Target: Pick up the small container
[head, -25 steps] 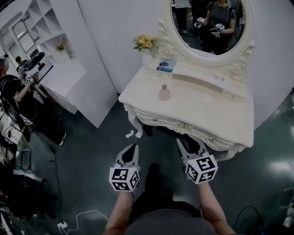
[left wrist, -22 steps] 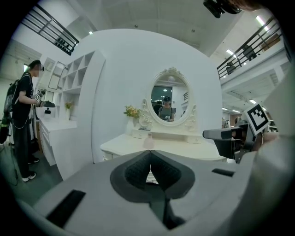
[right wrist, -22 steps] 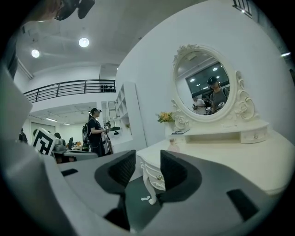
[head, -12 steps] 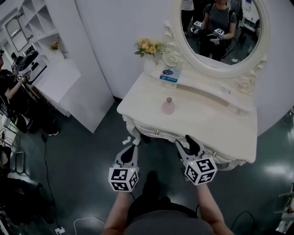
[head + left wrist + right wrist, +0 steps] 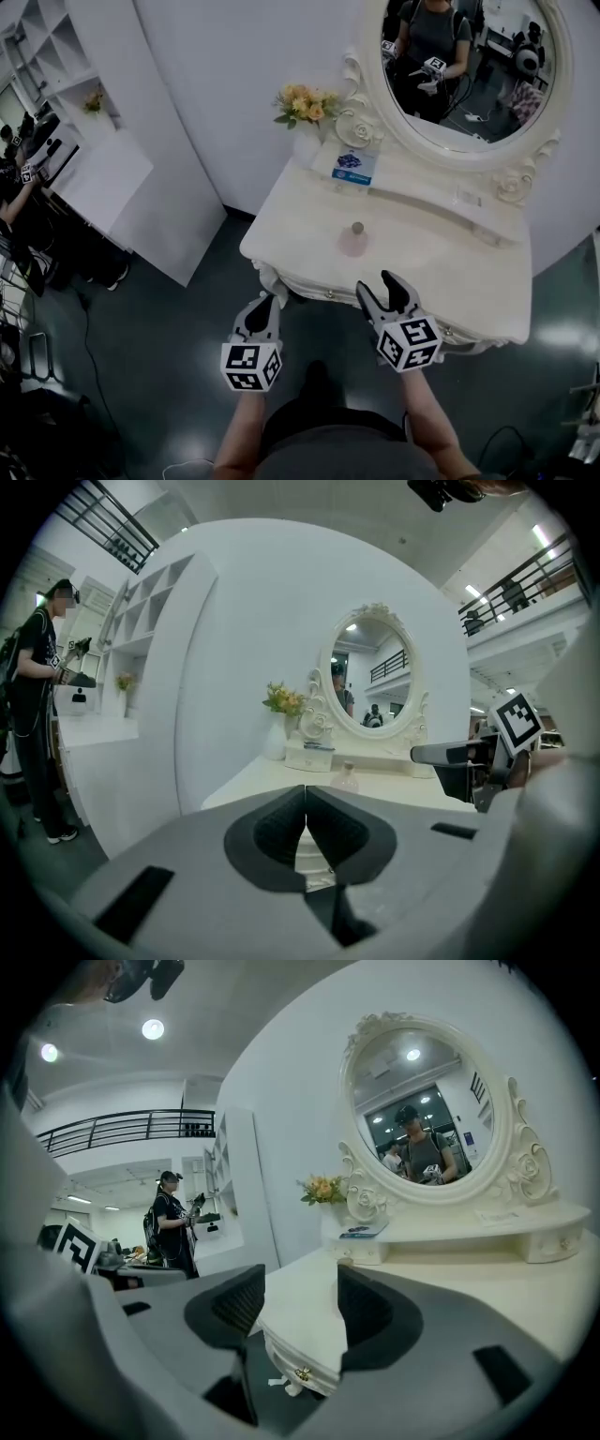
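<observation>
The small container (image 5: 353, 241) stands upright on the tabletop (image 5: 441, 258), ahead of the right claw (image 5: 378, 284), whose jaws are opening and empty; the left claw (image 5: 265, 305) is closed, empty. A hasty reach could topple it.

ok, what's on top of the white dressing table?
A small pink bottle stands mid-top. Along the back: a blue-and-white card, a white vase of yellow flowers, an oval white-framed mirror. What lies behind the vase is covered.

Dressing table (image 5: 459, 267): smooth cream, slight sheen. Small container (image 5: 353, 242): translucent pink (glass or plastic unclear). Floor (image 5: 159, 328), 8 o'clock: glossy.
</observation>
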